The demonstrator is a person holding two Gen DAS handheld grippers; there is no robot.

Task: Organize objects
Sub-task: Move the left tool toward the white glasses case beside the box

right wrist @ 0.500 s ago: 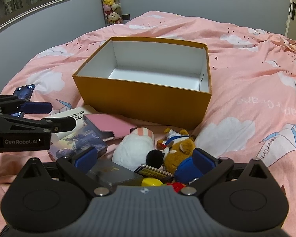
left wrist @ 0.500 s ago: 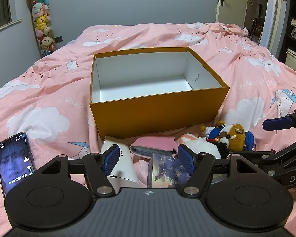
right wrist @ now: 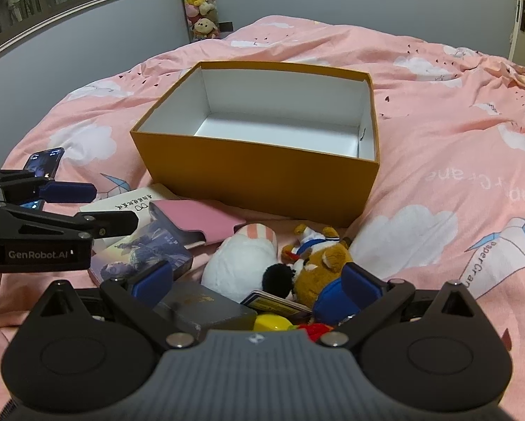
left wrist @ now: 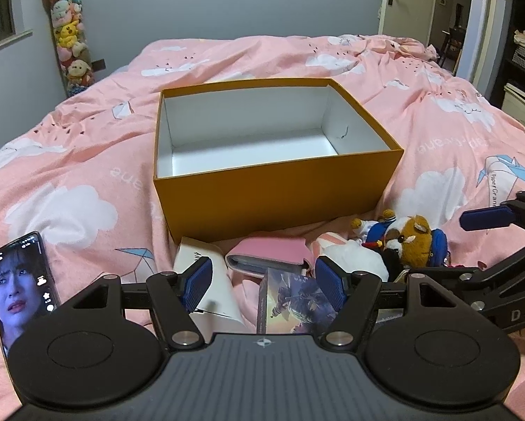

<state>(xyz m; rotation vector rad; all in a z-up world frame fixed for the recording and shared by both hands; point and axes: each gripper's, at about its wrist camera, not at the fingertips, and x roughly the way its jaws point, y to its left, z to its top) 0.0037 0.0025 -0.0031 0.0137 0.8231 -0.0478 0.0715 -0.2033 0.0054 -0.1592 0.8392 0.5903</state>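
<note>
Ahead of the left gripper (left wrist: pixel 264 280), past its spread jaws, an orange box (left wrist: pixel 276 196) sits open on a pink bedspread (left wrist: pixel 87 147). Nothing is pinched between the blue pads (left wrist: pixel 196 282). Just beyond them lie a white book (left wrist: pixel 213 280), a pink case (left wrist: pixel 269 256) and a picture-covered box (left wrist: pixel 294 301). Off to the left a phone (left wrist: pixel 20 287) lies face up with its screen lit. To the right sits a brown plush toy (left wrist: pixel 411 238), with the right gripper's finger reaching in past it.

Ahead of the right gripper (right wrist: pixel 258 284), jaws wide apart and holding nothing, a white plush (right wrist: pixel 243 263) and the brown plush toy (right wrist: pixel 327 263) lie close in front. A dark box (right wrist: pixel 206 307) and a yellow object (right wrist: pixel 271 322) lie between the fingers. The orange box (right wrist: pixel 262 179) stands farther ahead, and the left gripper (right wrist: pixel 97 207) reaches in from the left over the white book (right wrist: pixel 129 205).
</note>
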